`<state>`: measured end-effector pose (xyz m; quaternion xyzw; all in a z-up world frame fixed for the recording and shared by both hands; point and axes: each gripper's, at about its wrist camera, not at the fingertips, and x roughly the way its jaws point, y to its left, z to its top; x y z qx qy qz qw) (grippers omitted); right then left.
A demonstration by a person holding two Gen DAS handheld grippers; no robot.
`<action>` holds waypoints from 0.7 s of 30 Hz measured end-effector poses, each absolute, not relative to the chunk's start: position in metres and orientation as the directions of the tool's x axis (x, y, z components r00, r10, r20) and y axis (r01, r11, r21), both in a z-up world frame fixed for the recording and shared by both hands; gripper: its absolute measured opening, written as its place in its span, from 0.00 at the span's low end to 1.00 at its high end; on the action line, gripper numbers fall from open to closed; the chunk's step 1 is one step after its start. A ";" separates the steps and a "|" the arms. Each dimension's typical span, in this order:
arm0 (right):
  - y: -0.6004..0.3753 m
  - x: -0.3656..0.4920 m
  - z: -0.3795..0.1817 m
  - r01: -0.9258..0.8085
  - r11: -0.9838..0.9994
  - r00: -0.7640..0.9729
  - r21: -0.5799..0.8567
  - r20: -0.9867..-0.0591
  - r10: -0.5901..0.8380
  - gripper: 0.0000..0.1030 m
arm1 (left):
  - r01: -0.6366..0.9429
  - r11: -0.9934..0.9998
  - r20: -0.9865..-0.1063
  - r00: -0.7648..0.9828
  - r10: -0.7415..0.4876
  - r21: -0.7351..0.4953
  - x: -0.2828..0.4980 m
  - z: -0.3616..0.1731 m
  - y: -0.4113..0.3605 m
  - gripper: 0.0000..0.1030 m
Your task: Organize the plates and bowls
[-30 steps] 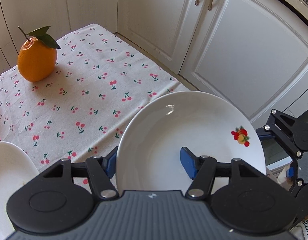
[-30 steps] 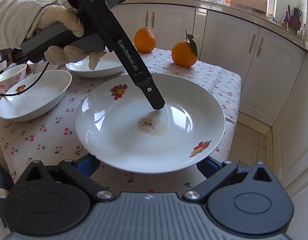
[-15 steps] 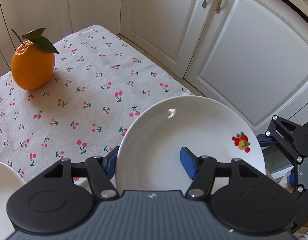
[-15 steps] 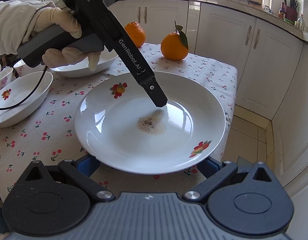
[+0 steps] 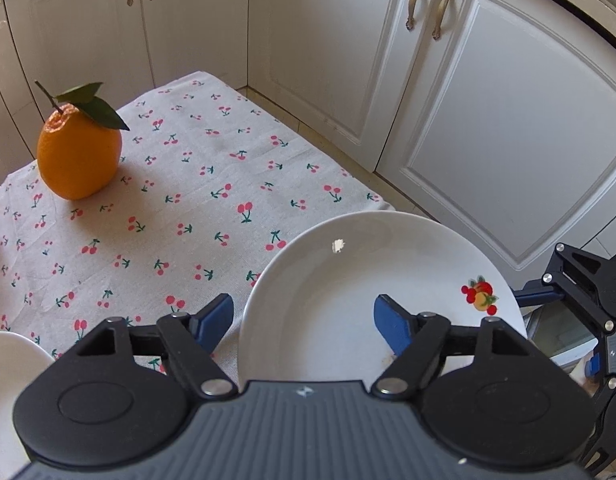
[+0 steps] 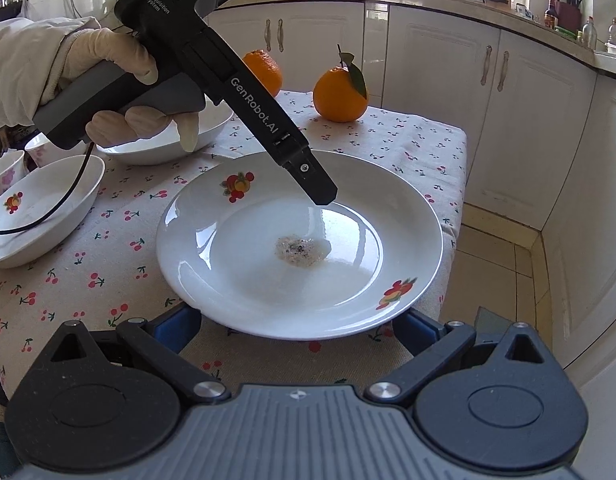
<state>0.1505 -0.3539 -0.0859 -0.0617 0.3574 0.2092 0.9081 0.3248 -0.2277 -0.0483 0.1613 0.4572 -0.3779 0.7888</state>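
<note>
A white plate with fruit decals [image 6: 300,240] hangs over the table's near right corner; it also shows in the left wrist view [image 5: 367,292]. A patch of food residue [image 6: 302,250] lies at its centre. My left gripper [image 5: 304,320] is open, one finger above the plate's bowl and the other outside its left rim; seen from the right wrist view its tip [image 6: 315,188] hovers just over the plate. My right gripper [image 6: 296,326] is open, its blue fingers low on either side of the plate's near rim. Two white bowls [image 6: 40,208] [image 6: 168,136] sit at the left.
The table wears a cherry-print cloth [image 5: 188,208]. Two oranges [image 6: 339,92] [image 6: 264,70] stand at the far edge; the leafed orange also shows in the left wrist view [image 5: 78,156]. Cups [image 6: 4,172] sit at far left. White cabinets [image 5: 487,120] stand beyond the floor gap.
The left gripper has lifted and tilted up a little, so the orange and table shifted in its view. The plate slid slightly right in the right view. Both grippers stay open.
</note>
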 end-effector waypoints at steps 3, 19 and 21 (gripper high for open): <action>-0.354 0.140 -0.079 -0.405 0.914 0.673 0.035 -0.665 0.324 1.00 | 0.735 0.674 -0.833 0.327 -0.446 -0.073 0.316 -0.036 -0.221 0.75; -0.311 0.072 -0.045 -0.489 0.871 0.707 0.042 -0.566 0.424 1.00 | 0.665 0.747 -0.765 0.482 -0.427 0.003 0.218 0.037 -0.143 0.79; -0.303 0.068 -0.044 -0.506 0.861 0.701 0.046 -0.559 0.442 1.00 | 0.647 0.762 -0.765 0.490 -0.418 -0.002 0.208 0.036 -0.130 0.79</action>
